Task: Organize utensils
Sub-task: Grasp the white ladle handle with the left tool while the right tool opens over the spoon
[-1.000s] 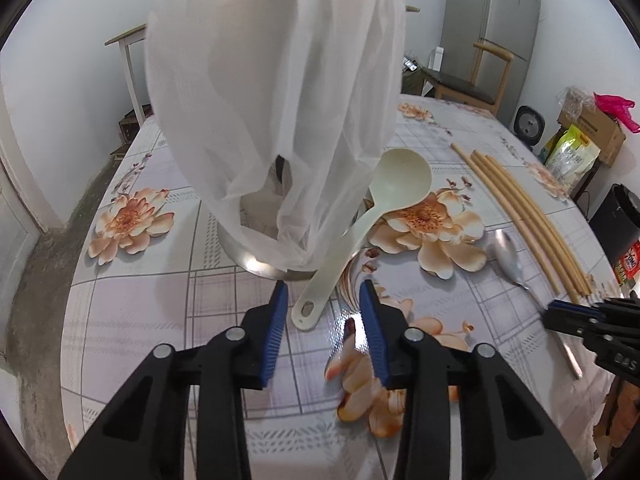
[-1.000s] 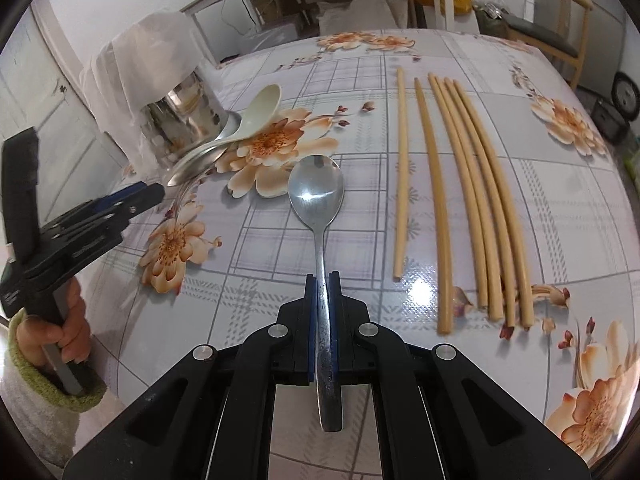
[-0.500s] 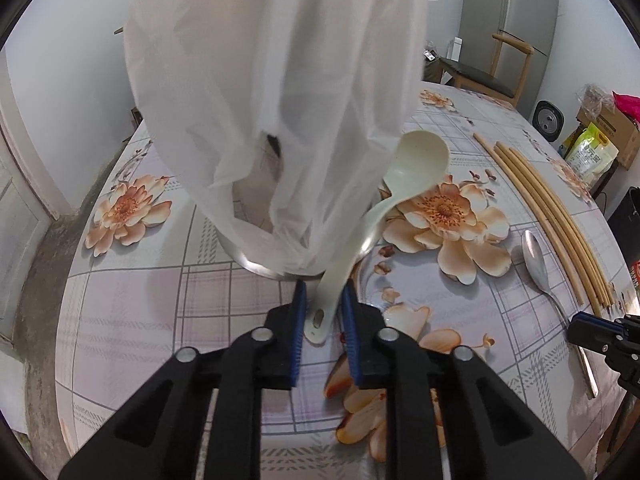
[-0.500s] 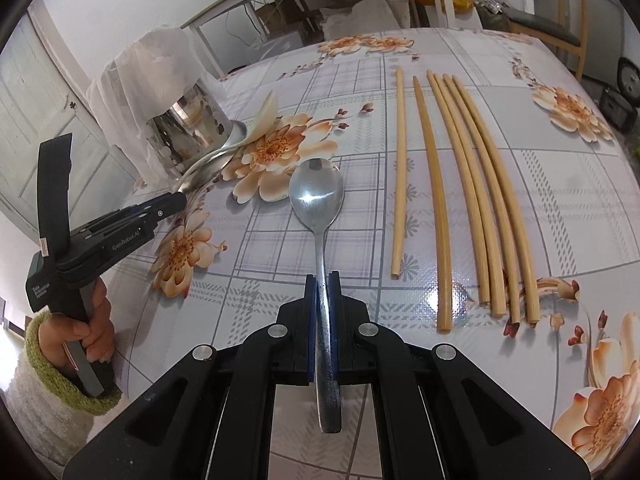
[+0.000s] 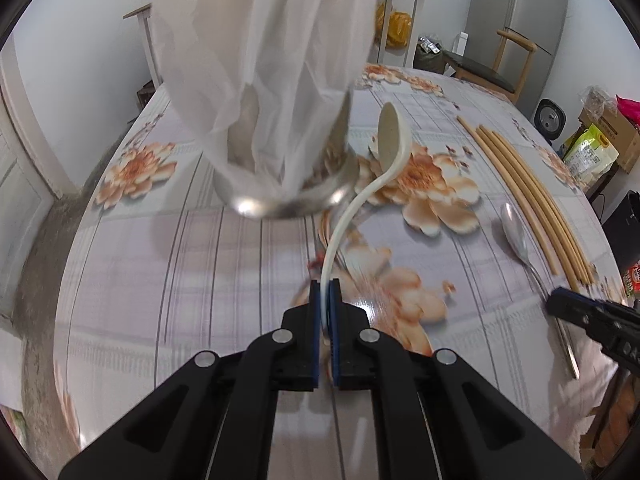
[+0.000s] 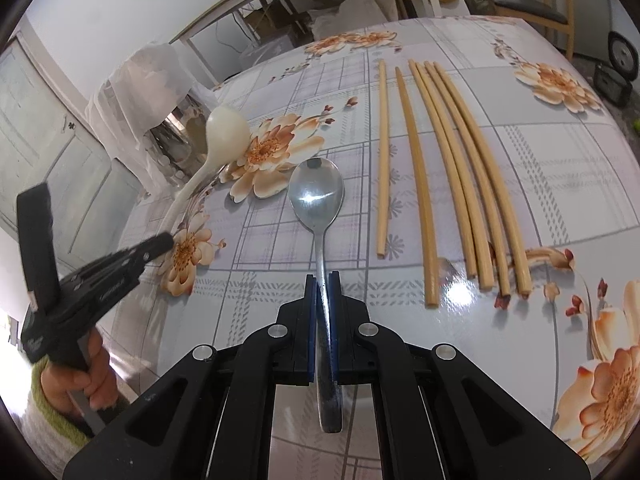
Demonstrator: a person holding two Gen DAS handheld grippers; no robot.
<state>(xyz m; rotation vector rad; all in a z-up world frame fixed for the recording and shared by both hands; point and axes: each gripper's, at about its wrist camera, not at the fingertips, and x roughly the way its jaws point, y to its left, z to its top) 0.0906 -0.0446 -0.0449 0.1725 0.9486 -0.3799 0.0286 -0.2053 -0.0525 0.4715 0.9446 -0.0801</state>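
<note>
Left wrist view has the left claw (image 5: 325,286) just closed on the cream ladle's (image 5: 390,140) handle, bowl raised beside the steel pot (image 5: 288,200) under white cloth (image 5: 260,40). Right wrist view alone shows the right claw (image 6: 323,280) pinching the metal spoon (image 6: 317,194) over the desk (image 6: 500,184) — chopsticks (image 6: 452,168) lie right of the spoon.

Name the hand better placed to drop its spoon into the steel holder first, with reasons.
Left, probably. The left gripper grips the cream spoon by its handle end, bowl raised beside the steel holder. The right gripper holds the metal spoon farther away.
</note>
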